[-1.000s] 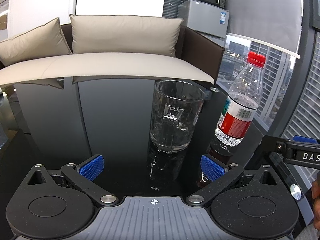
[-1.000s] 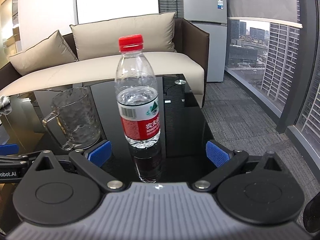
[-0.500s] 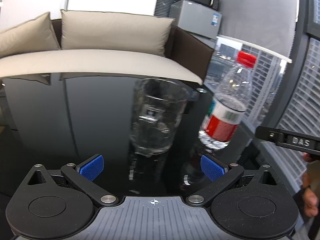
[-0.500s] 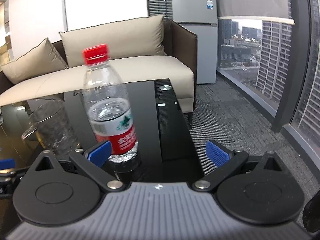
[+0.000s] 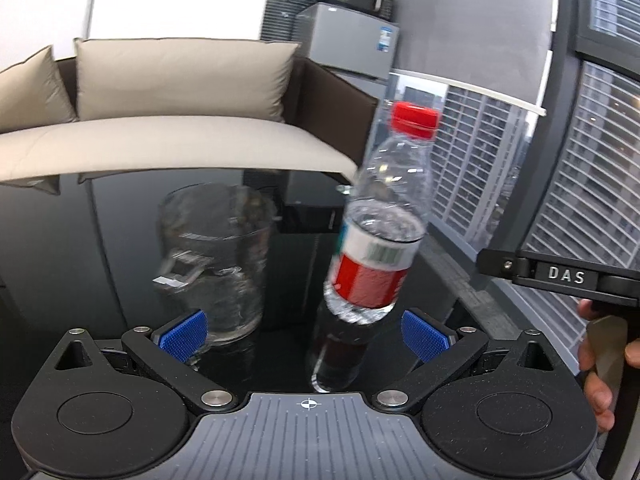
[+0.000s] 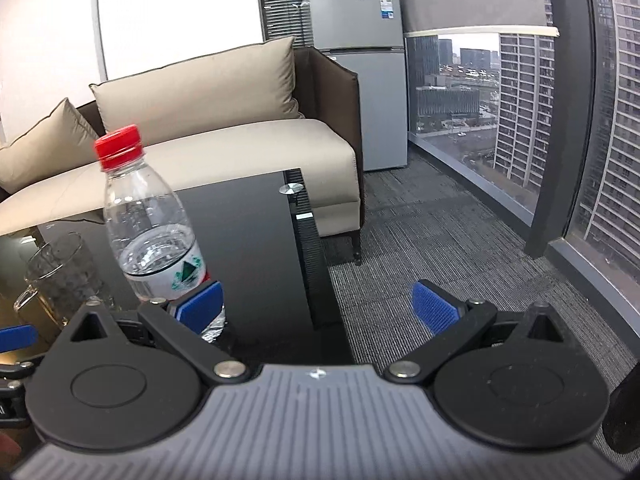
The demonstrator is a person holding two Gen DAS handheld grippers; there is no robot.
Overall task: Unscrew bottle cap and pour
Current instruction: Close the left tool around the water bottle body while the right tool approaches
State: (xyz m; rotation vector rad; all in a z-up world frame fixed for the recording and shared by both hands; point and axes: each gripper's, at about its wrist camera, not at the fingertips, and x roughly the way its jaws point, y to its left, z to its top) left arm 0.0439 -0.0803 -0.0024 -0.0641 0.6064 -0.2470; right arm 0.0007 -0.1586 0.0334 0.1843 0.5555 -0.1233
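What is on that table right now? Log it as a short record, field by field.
surface: black glass table
bottle: clear, part full, upright on the table
cap: red, on the bottle
mug: clear glass, left of the bottle
left tongs: open, bottle ahead between the pads
right tongs: open, empty, bottle by the left pad

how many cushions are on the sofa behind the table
2 visible. A large beige cushion leans upright against the sofa's backrest, and a smaller cushion sits tilted at the left, cut off by the frame edge. More could lie beyond that edge.
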